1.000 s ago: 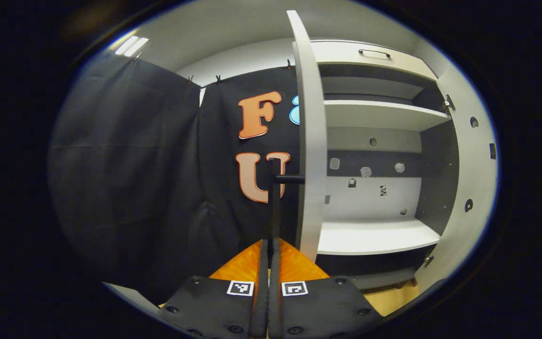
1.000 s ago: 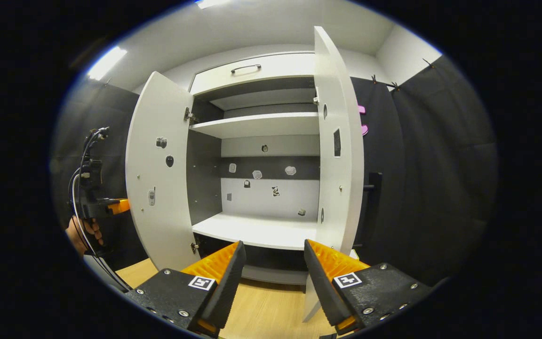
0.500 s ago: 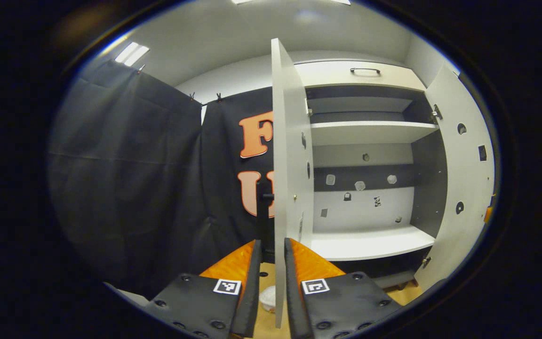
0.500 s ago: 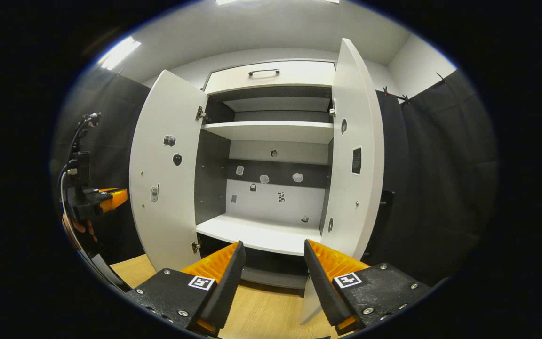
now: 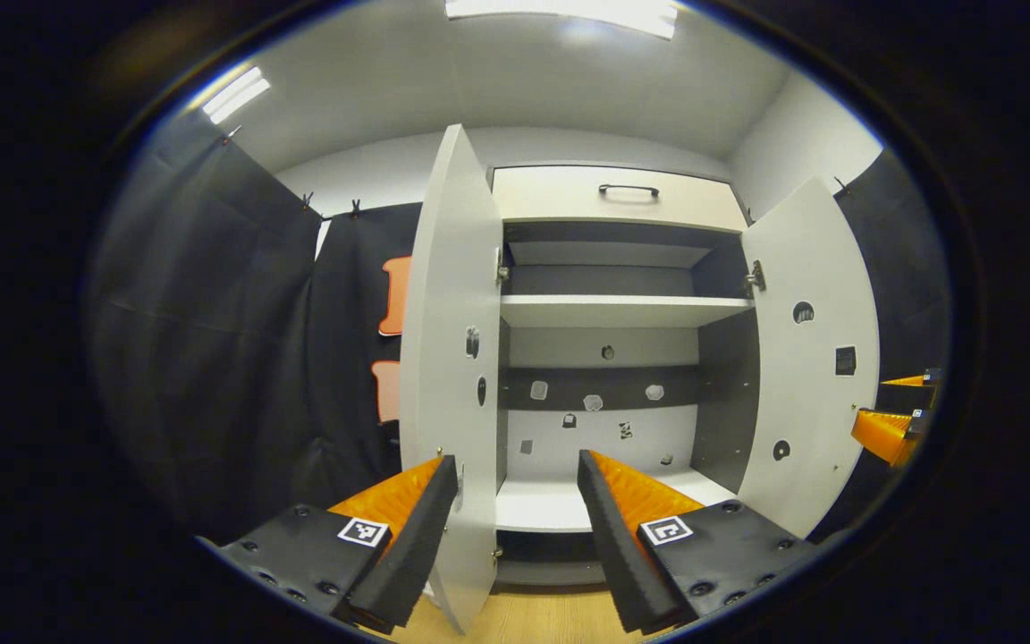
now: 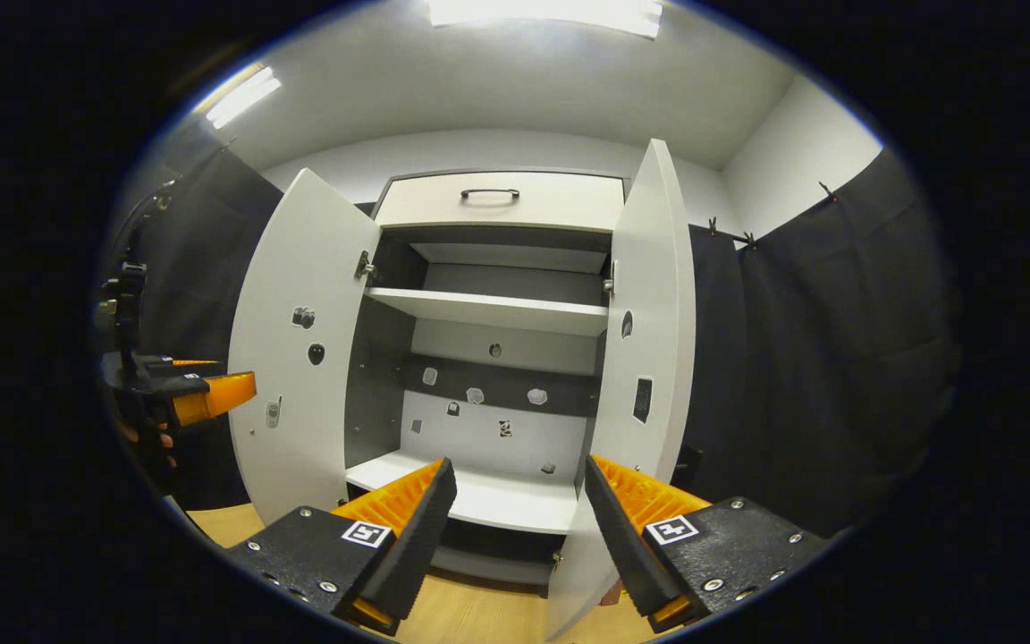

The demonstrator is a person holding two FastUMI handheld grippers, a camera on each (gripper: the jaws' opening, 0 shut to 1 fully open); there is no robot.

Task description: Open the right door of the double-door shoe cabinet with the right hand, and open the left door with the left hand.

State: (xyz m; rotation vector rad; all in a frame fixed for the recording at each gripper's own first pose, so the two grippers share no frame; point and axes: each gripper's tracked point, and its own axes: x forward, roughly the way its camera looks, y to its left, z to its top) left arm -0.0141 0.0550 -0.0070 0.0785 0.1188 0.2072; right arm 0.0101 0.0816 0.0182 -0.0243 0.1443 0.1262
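Note:
The white double-door shoe cabinet [image 5: 613,309] stands in front of me with both doors swung wide. In the left gripper view, the left door [image 5: 452,358] is just beyond my open left gripper [image 5: 517,458], which holds nothing. The right door [image 5: 806,376] stands farther right, and my right gripper [image 5: 882,407] shows past it at the edge. In the right gripper view, my right gripper [image 6: 518,462] is open and holds nothing, a little short of the right door [image 6: 649,358]. My left gripper [image 6: 215,380], held by a hand [image 6: 144,438], hangs beside the left door [image 6: 300,358], apart from it.
Inside are two white shelves [image 6: 488,309] and a back panel with small stickers [image 6: 479,394]. Above the doors sits a drawer with a dark handle [image 6: 488,192]. Black cloth walls [image 6: 801,358] close both sides. Below the grippers is a wooden floor [image 6: 470,617].
My left gripper let go of the left door's handle, opened, drew back and turned to face the cabinet. The right gripper stayed open and backed away slightly.

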